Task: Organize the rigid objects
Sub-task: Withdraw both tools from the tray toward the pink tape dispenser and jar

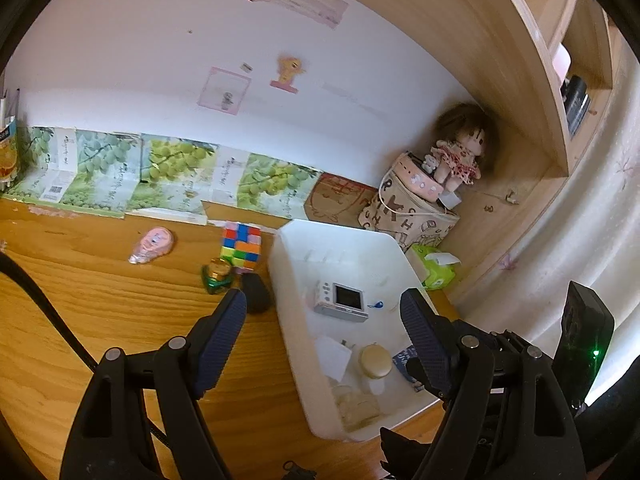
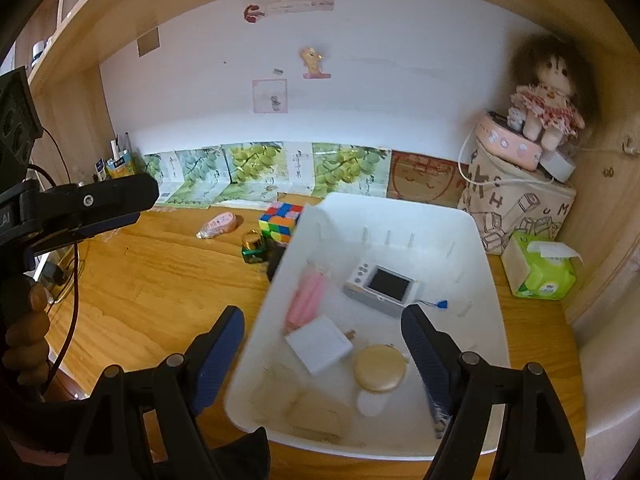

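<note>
Both grippers hang empty over the desk, jaws spread, nothing between them.

Nearest my left gripper (image 1: 322, 328) sits the white bin (image 1: 280, 264), filling the centre-right of its view; my right gripper (image 2: 322, 340) frames the same bin from its near edge. Inside lie a small camera (image 2: 380, 286), a round gold compact (image 2: 378, 368), a white block (image 2: 320, 344) and something pink (image 2: 308, 296). Left out on the wood, just left of the bin, are a cube (image 1: 242, 246), a green jar (image 1: 218, 276), a dark oval thing (image 1: 256, 292) and, farther left, a pink piece (image 1: 152, 244). I judge the cube light, stiff and square-sided, so flat opposite faces suit the pads; the jar looks smooth and may slip, so I'd grip its body low. Both grippers tilt downward, and a hand (image 2: 28, 328) at the left edge of the right view grips the left handle.
</note>
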Available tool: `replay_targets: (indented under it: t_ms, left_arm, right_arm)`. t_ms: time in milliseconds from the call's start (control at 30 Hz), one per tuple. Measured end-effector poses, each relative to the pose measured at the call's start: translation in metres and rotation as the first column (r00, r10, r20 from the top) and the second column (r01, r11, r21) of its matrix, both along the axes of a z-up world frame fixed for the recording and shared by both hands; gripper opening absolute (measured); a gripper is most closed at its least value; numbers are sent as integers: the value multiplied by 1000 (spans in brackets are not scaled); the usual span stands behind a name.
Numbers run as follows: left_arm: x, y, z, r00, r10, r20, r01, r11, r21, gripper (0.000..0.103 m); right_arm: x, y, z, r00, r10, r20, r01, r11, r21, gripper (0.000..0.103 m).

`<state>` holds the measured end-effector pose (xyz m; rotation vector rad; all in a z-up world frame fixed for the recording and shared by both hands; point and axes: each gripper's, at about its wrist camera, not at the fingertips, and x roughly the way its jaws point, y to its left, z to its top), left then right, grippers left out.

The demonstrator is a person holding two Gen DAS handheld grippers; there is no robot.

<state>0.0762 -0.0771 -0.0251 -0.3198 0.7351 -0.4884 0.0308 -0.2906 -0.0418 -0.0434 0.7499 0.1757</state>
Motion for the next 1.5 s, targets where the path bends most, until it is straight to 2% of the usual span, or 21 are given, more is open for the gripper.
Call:
replay_targets:
  t_ms: [200,400,633,733,933,1100,1300,1500]
  left_arm:
    - [6,43,0,1000,18,-4,-18,1000,-3,82]
    - [12,84,-1,999,21,-29,-20,999,45,82]
    - [17,127,-5,994,13,-107,-6,998,68,82]
    - [21,142,-13,985,1,-170,11,998,68,83]
    - [33,157,-32,962,-10,-274,38,995,95,83]
    - [51,161,-51,940,33,-339,20,988,151,83]
    - [70,167,-60,925,57,-376,12,984,179,83]
    - [92,163,-65,913,41,-405,66,967,245,83]
  right_arm:
    - [5,44,-2,1000,16,1,-16,1000,1,81]
    - [14,89,-9,999,36,-2,-36,998,43,81]
    - [20,141,-21,1000,29,-5,-29,997,66,81]
    - [21,157,-28,1000,26,-17,-24,997,70,81]
    - [18,183,-40,996,44,-71,-40,998,48,81]
    - [13,192,-40,995,48,-88,-47,999,20,81]
    - [16,195,-43,995,6,-96,-7,1000,-8,81]
    - [26,195,-42,998,-29,-55,28,1000,-8,81]
